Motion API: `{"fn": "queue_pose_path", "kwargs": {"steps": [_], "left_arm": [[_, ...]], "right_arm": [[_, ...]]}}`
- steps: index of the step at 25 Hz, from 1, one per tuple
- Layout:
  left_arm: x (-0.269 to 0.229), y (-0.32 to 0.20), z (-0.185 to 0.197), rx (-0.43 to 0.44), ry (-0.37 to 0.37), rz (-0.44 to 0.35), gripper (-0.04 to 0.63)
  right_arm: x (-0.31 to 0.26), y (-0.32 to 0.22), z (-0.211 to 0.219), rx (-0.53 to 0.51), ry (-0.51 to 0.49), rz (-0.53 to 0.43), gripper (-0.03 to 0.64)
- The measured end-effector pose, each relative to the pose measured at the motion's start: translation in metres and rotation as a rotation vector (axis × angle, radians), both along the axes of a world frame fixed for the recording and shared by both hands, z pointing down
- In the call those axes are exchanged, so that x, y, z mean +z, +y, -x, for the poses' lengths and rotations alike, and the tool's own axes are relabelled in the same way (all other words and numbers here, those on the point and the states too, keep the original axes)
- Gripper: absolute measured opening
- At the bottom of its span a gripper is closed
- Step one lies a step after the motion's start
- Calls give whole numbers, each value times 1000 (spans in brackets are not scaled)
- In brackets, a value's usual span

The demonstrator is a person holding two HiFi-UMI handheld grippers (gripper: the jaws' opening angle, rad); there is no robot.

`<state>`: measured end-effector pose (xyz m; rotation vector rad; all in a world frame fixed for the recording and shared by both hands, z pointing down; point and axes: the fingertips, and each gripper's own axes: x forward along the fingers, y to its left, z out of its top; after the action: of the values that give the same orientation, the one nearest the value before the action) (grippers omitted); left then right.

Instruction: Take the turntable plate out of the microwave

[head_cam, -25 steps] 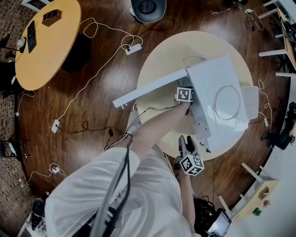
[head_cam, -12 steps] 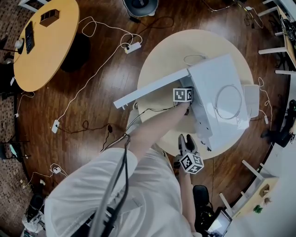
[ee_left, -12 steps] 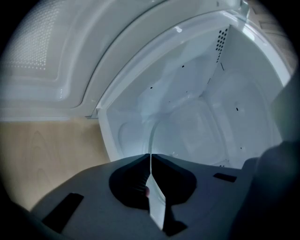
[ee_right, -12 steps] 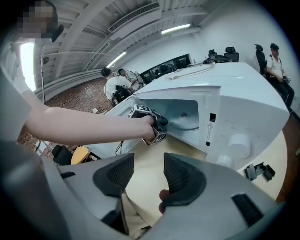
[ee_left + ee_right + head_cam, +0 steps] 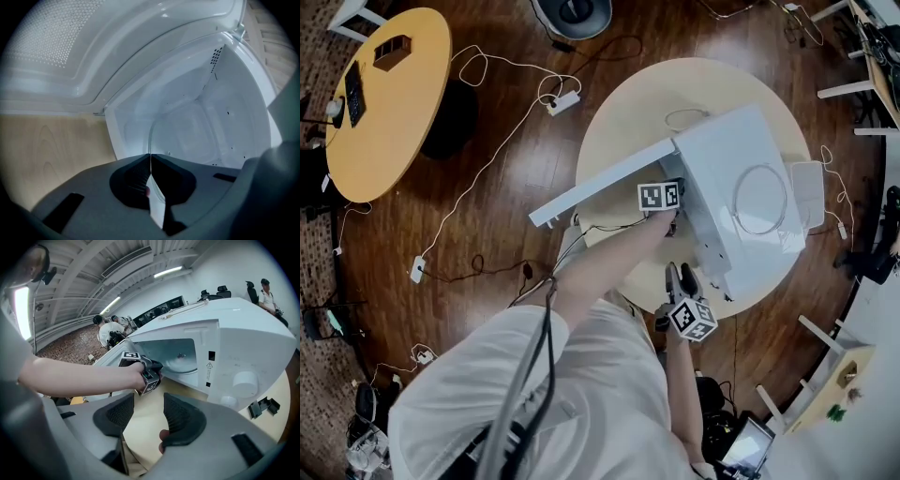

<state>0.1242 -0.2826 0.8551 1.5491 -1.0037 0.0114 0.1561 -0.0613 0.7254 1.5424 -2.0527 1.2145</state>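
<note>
Round pale surface point(image 5: 609, 131) on a dark wood floor point(image 5: 487, 234), bearing a white microwave point(image 5: 741, 159) with its door point(image 5: 600, 183) swung wide. Left tool point(image 5: 150, 161) reached into the oven's mouth, just closed down and now pressed together on the thin near rim of the glass turntable plate point(image 5: 185, 364). Plate not yet out, sitting inside the microwave. Right tool point(image 5: 149, 417) spread and empty, hovering over bare surface in front of the oven, well apart from the plate.

Risky from here, by the look of it: only a narrow bite on slick glass, and from one side, so likely to pivot or slide out of the grip once lifted off its seat. Could also clip the door frame if drawn out tilted, then drop onto the surface or floor and crack. Safer with the right tool brought in to steady the other side before pulling clear.
</note>
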Motion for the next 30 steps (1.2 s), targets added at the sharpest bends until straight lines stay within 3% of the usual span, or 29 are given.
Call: {"fn": "queue_pose_path", "kwargs": {"steps": [15,19,26,30], "left_arm": [[-7,15,8,42,-2,1,9],[-16,16,10,48,8,-30,6],[-12,13,19,89,-105,-52,9],[-10,6,5,183,-161,-106,130]], "right_arm": [[17,-19,-6,69,-20,11,207],[21,-19,-10,86,-29,14,207],[28,-16,-10,107,-38,28,207],[31,-13,-12,117,-43,33,207]]}}
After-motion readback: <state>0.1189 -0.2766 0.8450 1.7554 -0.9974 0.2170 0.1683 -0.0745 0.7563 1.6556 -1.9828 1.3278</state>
